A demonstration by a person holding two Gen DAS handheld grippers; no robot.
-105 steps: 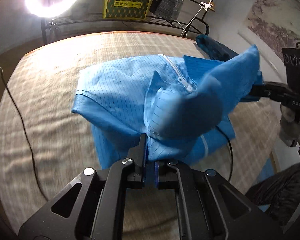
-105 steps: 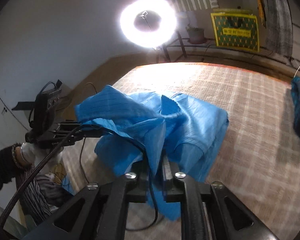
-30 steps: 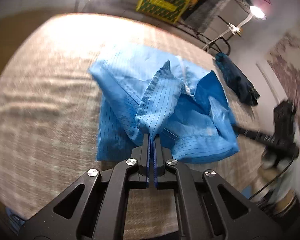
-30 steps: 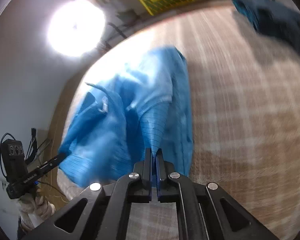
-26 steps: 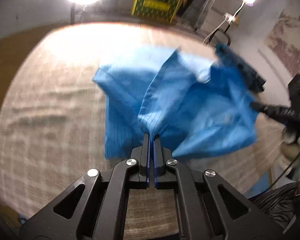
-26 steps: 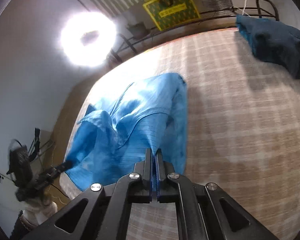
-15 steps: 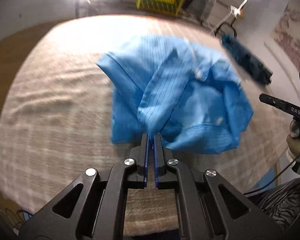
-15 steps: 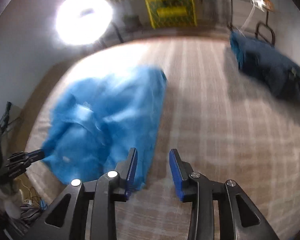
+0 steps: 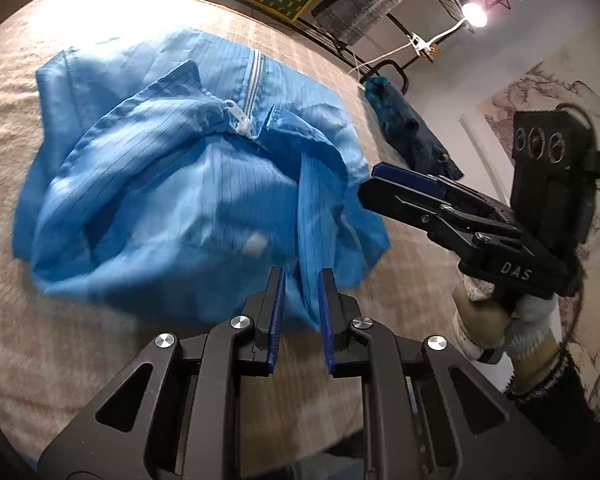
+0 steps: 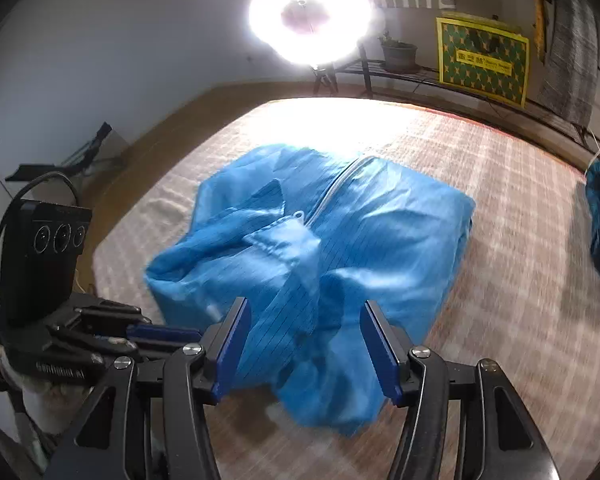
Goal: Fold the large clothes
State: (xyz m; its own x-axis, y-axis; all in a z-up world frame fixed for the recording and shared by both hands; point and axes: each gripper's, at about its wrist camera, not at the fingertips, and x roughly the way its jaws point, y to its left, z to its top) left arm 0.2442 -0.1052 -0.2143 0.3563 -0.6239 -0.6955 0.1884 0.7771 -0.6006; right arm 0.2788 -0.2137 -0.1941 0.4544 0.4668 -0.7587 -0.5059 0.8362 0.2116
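Two handheld grippers of matte black plastic. The left gripper (image 9: 300, 312) has blue-padded fingers (image 9: 277, 320), triangular cut-outs and round silver screws. The right gripper (image 9: 384, 184) bears white letters "DAS" and, behind that marking, a black camera box (image 9: 552, 176) with three round lenses and a cable. Below the marking, the person's hand (image 9: 500, 320) wears a white knitted glove, a dark sleeve and beaded bracelets.

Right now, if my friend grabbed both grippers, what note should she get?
Left gripper: jaws opening, a fold of the bright blue pinstriped zip-up garment lies loosely between them.
Right gripper: jaws opening wide, cloth between them, not pinched.
The garment lies in a rumpled heap on the beige woven bed cover, zipper up.
Done: first rough fold dropped.
Left: flatten and fold neatly.
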